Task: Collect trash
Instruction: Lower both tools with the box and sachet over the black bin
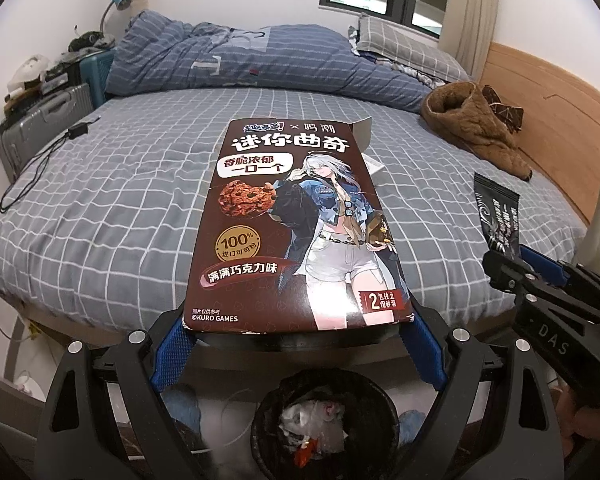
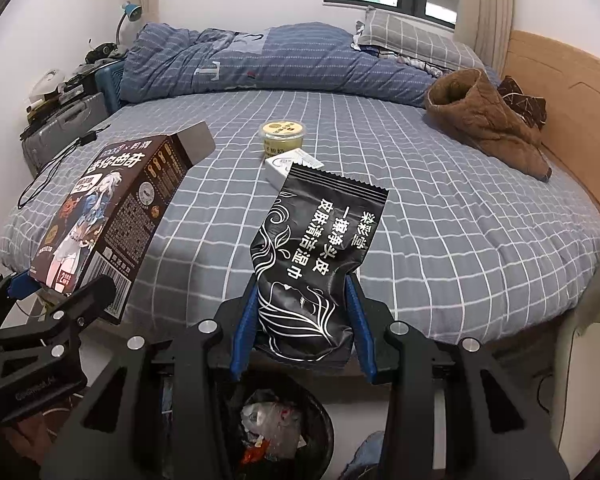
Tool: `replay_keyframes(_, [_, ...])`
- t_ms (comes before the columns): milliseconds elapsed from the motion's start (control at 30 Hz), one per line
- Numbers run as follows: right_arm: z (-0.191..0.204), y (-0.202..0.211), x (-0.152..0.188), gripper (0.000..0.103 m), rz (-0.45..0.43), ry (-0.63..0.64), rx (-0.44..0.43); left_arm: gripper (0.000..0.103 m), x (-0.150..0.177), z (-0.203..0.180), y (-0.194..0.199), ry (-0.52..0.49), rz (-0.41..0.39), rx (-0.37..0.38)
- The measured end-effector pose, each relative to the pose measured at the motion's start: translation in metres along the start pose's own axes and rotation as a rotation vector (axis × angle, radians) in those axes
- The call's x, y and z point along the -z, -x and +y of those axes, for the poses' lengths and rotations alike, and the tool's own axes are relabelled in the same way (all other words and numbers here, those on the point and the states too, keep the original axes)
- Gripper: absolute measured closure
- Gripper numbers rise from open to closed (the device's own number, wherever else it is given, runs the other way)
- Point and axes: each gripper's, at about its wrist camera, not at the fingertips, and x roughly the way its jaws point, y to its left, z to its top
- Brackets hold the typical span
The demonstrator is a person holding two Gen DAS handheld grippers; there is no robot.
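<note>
My left gripper (image 1: 298, 332) is shut on a brown cookie box (image 1: 296, 224), held flat above the foot of the bed; the same cookie box (image 2: 104, 216) shows at the left of the right wrist view. My right gripper (image 2: 304, 320) is shut on a black wet-wipe packet (image 2: 312, 248), whose upper part (image 1: 498, 216) appears at the right of the left wrist view. A black trash bin (image 1: 324, 420) with crumpled waste sits on the floor below both grippers, seen too as the trash bin (image 2: 276, 432). On the bed lie a yellow-lidded cup (image 2: 283, 133) and a small white box (image 2: 288, 166).
The bed (image 2: 460, 220) has a blue checked sheet, a rumpled duvet (image 1: 236, 56) at the back and a brown fleece garment (image 2: 488, 120) at the right by the wooden headboard. Suitcases (image 1: 44, 120) and a charger cable (image 1: 40, 160) are at the left.
</note>
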Motion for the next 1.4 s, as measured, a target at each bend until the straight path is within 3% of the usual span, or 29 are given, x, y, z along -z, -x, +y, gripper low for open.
replay_keyframes(433, [0.009,0.037,0.025,0.063,-0.001,0.006,-0.018,0.015,0.025,-0.008,0.035,-0.024,0.021,0.02])
replay_keyframes(767, [0.006,0.05,0.055,0.063,0.049,-0.001,-0.02,0.015,0.049,-0.012,0.054,-0.04,0.067,0.018])
replay_keyframes(1400, [-0.011,0.038,0.113,0.063,0.155,-0.024,-0.002,0.015,0.111,-0.014,0.04,-0.059,0.205,0.033])
